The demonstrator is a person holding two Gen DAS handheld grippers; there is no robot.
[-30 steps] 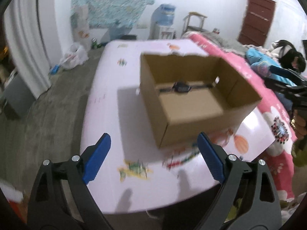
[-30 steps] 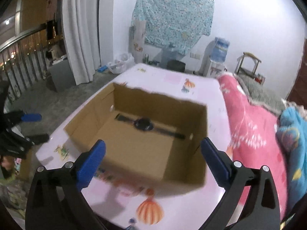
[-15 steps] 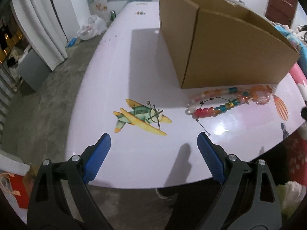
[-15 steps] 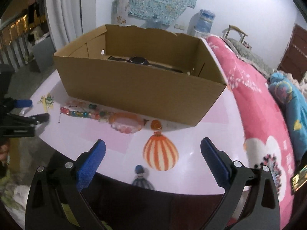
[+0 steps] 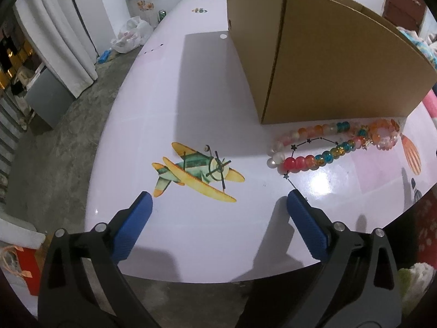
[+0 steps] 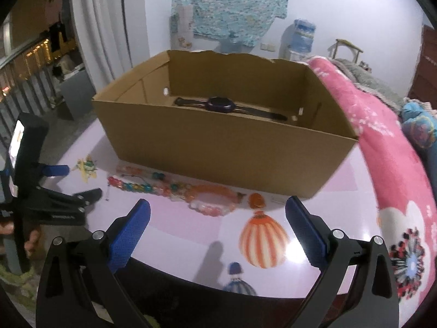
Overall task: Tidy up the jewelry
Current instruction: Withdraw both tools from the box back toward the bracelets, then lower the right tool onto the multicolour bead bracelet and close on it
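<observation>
**Mia:** Look through the left camera first. What is different?

**Ben:** A moment ago it looked down into the cardboard box [image 5: 327, 63] from above. Now it has come low, and the box's side stands tall at 1 o'clock. The left gripper [image 5: 218, 202] has just been opening its jaws, and they are wide apart with nothing between them. Only the plane sticker [image 5: 196, 172] sits there.

**Mia:** Where is the jewelry?

**Ben:** The bead bracelets [image 5: 322, 147] lie on the worktop [image 5: 164, 90] at 2 o'clock, right next to the box's bottom edge. A thin star chain [image 5: 308, 141] lies with them, its tail running down near the right blue pad.

**Mia:** Now the right camera.

**Ben:** It came down too. The right gripper [image 6: 218, 213] is wide open and holds nothing. The pink bracelet [image 6: 211, 199] lies just ahead at 12 o'clock, near the balloon sticker [image 6: 263, 242]. Inside the box, a watch [image 6: 221, 104] is already put away.

**Mia:** So what does that mean?

**Ben:** I think both grippers are getting ready to pick up beads and put them in the box next.
</observation>
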